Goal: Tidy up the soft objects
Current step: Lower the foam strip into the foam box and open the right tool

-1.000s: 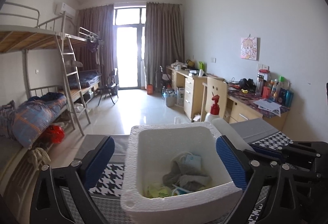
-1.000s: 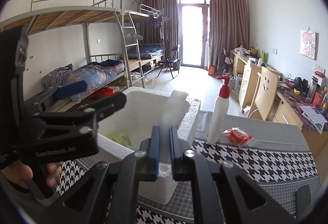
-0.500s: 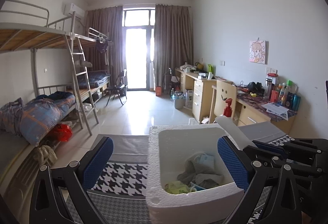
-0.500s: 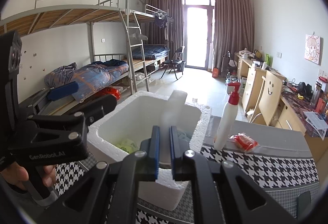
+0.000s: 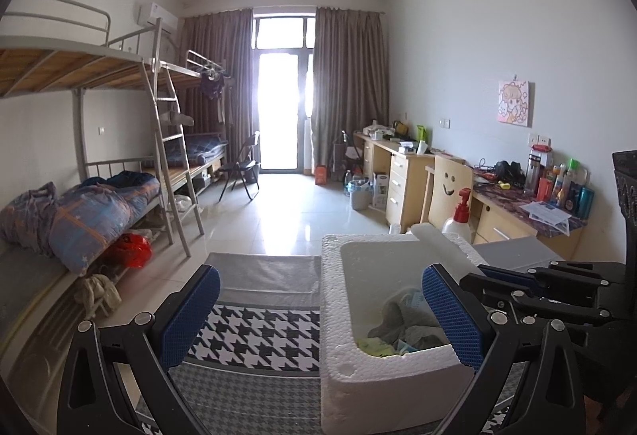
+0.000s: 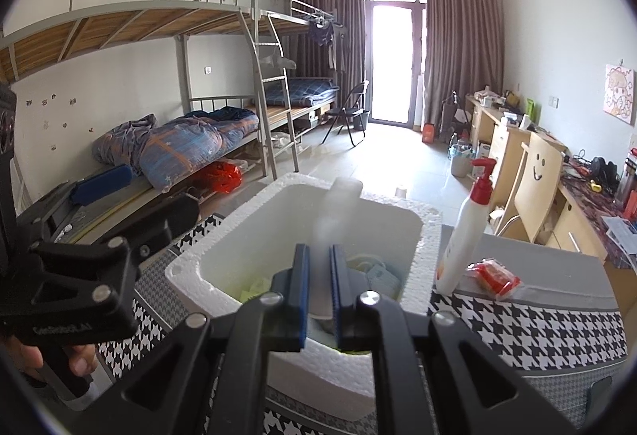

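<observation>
Since a second ago the foam box has slid from lower centre to lower right. Left tongs gape apart; right tongs clamp a pale foam strip above the box's crumpled cloths.

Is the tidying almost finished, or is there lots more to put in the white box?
Partly done. Grey cloth and other soft bits already lie in the foam box. The right gripper is clamped on a pale foam-like piece above the box, not yet dropped in. The left gripper is open and empty. A red packet is on the table by the bottle.
</observation>
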{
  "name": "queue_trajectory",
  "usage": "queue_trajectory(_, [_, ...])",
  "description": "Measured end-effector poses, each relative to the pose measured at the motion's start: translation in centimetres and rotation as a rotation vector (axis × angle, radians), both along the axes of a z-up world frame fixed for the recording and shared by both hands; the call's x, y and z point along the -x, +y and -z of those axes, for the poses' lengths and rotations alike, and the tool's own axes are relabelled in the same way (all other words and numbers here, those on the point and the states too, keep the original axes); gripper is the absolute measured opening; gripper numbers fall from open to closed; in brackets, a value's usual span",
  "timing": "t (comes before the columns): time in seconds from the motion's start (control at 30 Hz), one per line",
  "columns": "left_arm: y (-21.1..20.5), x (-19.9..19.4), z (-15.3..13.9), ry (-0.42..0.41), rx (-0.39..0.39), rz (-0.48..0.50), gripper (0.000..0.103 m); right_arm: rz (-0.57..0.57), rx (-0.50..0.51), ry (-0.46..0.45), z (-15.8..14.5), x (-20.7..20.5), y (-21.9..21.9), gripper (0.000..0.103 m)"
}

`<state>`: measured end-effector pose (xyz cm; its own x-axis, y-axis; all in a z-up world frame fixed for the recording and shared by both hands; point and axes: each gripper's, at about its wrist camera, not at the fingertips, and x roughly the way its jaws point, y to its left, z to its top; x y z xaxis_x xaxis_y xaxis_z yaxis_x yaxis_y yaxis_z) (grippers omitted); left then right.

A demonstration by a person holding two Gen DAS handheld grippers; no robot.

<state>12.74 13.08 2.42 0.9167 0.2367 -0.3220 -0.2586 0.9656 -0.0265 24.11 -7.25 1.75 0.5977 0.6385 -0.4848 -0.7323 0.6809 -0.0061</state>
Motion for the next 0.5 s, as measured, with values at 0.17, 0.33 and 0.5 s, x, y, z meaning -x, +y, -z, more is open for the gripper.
queue_trajectory(0.17, [0.2,0.2,0.0,-0.004,0.004,-0.002,0.102,-0.018,0.003,0.02,0.2,-0.3,0.8,0.019])
queue_trajectory(0.33, [0.4,0.5,0.1,-0.007,0.012,-0.003,0.102,-0.056,0.007,0.021,0.7,-0.3,1.7,0.047])
queue_trajectory(0.5, [0.7,0.8,0.0,-0.011,0.017,-0.011,0.102,-0.064,-0.008,0.003,0.6,0.0,1.7,0.071])
